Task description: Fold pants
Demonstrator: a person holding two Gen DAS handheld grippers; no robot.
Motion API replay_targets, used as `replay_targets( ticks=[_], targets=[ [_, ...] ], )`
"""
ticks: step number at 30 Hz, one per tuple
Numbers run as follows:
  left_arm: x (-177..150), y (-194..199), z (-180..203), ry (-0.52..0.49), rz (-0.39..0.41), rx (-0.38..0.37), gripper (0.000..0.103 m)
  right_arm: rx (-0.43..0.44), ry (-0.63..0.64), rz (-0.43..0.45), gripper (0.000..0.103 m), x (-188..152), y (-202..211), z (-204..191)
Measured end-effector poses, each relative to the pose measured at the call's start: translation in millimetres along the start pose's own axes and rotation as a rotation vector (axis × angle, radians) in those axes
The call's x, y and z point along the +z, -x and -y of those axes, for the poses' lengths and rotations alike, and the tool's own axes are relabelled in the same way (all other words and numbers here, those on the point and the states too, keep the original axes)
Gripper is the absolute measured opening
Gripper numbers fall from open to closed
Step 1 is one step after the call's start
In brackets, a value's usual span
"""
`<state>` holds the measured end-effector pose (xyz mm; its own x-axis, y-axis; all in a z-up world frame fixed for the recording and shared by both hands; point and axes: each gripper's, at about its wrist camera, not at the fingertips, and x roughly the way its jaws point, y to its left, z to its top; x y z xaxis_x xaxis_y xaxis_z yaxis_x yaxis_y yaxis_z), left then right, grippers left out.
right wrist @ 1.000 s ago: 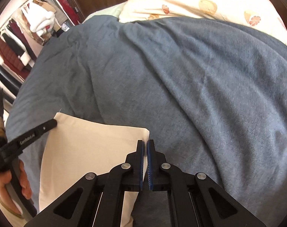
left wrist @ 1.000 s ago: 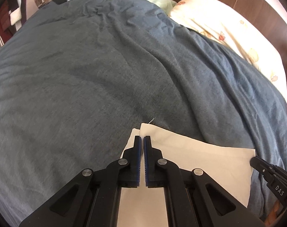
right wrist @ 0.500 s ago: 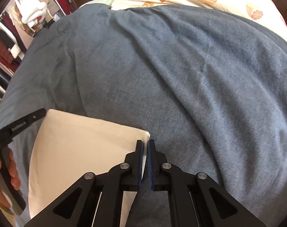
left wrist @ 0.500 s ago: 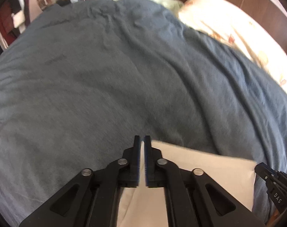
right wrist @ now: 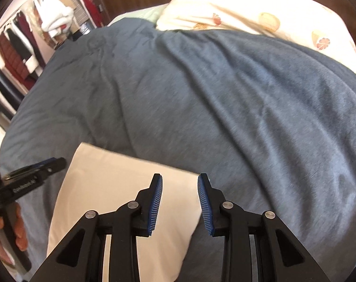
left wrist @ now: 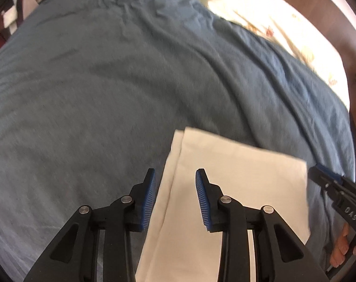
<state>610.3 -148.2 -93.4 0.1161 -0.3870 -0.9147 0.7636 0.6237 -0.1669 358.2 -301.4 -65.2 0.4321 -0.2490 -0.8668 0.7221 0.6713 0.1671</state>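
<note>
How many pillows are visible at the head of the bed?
2. A cream pillow with fruit print lies at the upper right, partly under the blue blanket. A pale green pillow peeks out left of it, mostly hidden.

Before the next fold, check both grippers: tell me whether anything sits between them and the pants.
Nothing visible does. The folded cream pants lie flat on the blue blanket, directly under the left gripper, over their left edge, and the right gripper, over their right corner. Both have just been opening; neither grips cloth.
</note>
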Motion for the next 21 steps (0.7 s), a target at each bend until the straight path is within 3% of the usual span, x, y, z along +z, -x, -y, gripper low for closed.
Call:
replay_targets(
  ticks=[3,5,7,11,13,17,19,21],
  targets=[
    [-2.0,-10.8,-2.5,0.005,-0.021,0.006,0.029,0.009,0.016,-0.013,0.032,-3.5,-4.8,-6.4],
    [-4.5,-15.3,-2.8,0.010,-0.030,0.002,0.013,0.011,0.023,-0.023,0.032,-5.4,-7.3,-10.0],
    [-7.1,-14.8,-2.7,0.006,-0.020,0.012,0.007,0.012,0.029,-0.027,0.032,-6.3,-9.5,-12.3],
    [-6.7,-7.3,-8.6,0.017,0.025,0.047,0.002,0.006,0.035,-0.028,0.032,-6.5,-12.7,-13.9],
    [-4.9,-6.2,-11.9,0.014,0.050,0.092,0.002,0.001,0.036,-0.025,0.032,-5.7,-13.7,-14.7],
    [1.7,-7.3,-11.3,0.006,0.052,0.067,0.002,-0.017,0.046,-0.033,0.032,-6.3,-19.0,-17.3],
    [4.6,-2.6,-10.0,0.019,0.061,-0.011,0.010,-0.012,0.043,-0.036,0.032,-6.1,-19.6,-16.8],
    [7.5,-2.5,-4.6,0.009,0.066,-0.037,0.020,-0.013,0.040,-0.027,0.032,-5.9,-17.7,-16.2]
  ],
)
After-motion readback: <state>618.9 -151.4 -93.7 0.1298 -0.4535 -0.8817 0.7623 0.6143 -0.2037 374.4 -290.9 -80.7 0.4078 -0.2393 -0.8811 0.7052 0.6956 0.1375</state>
